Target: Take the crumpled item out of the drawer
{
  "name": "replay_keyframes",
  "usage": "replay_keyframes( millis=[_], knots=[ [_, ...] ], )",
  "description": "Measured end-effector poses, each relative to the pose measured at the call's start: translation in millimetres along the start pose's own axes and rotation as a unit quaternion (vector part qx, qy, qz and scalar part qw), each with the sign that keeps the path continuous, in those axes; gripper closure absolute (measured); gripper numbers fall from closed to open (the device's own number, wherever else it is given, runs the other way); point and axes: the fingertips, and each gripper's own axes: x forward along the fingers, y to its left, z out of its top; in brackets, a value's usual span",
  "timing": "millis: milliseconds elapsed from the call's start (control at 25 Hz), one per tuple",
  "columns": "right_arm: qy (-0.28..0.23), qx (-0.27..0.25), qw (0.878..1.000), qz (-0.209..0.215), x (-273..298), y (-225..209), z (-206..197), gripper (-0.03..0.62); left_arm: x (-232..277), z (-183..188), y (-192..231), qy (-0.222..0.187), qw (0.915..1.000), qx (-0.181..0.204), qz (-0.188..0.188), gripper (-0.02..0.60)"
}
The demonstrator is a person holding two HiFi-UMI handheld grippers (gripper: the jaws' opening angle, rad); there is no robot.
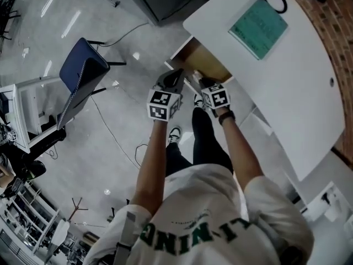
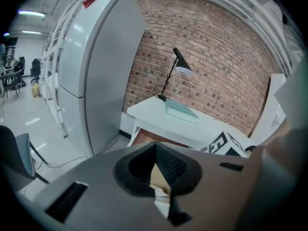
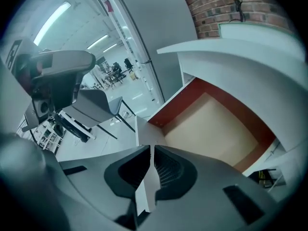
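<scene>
The drawer (image 1: 207,59) under the white desk (image 1: 287,87) stands pulled out. Its tan bottom (image 3: 211,129) shows bare where I can see it. My right gripper (image 3: 151,150) is shut on the top edge of the drawer's thin white front panel (image 3: 144,134). In the head view it (image 1: 197,84) sits at the drawer's front. My left gripper (image 1: 175,77) hovers just left of it, outside the drawer. In the left gripper view its jaws (image 2: 155,150) pinch a small tan and white crumpled item (image 2: 160,179).
A green pad (image 1: 258,27) lies on the desk and a black lamp (image 2: 178,69) stands by the brick wall. A tall grey cabinet (image 2: 96,71) is left of the desk. A blue chair (image 1: 83,73) stands behind on the floor. The person's legs (image 1: 193,142) are below the grippers.
</scene>
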Motion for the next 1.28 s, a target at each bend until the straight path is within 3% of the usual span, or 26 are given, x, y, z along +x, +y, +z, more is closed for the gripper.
replay_keyframes(
  millis=[200, 440, 560, 600, 760, 880, 1000, 1280],
  knots=[
    [0.035, -0.035, 0.999, 0.003, 35, -11, -9, 0.586, 16, -22, 20, 0.005, 1.0000, 0.002, 0.004, 0.588],
    [0.052, -0.038, 0.998, 0.014, 75, -22, -19, 0.585, 35, -45, 37, 0.008, 1.0000, 0.002, -0.004, 0.588],
    [0.070, -0.042, 0.996, 0.025, 92, -24, -29, 0.489, 45, -60, 44, 0.013, 0.9999, -0.010, 0.001, 0.588],
    [0.075, -0.046, 0.996, 0.026, 97, -25, -31, 0.485, 48, -63, 47, 0.013, 0.9998, -0.013, 0.002, 0.588],
    [0.088, -0.066, 0.994, 0.025, 109, -26, -32, 0.486, 50, -60, 55, -0.017, 0.9987, -0.048, 0.010, 0.588],
    [0.107, -0.062, 0.992, 0.040, 108, -12, -34, 0.490, 46, -62, 54, -0.017, 0.9976, -0.066, 0.009, 0.588],
    [0.119, -0.062, 0.990, 0.049, 110, -2, -38, 0.549, 43, -71, 56, -0.003, 0.9975, -0.070, 0.012, 0.588],
    [0.088, -0.071, 0.993, 0.040, 94, 3, -18, 0.574, 31, -72, 53, 0.003, 0.9982, -0.056, 0.019, 0.588]
  ],
)
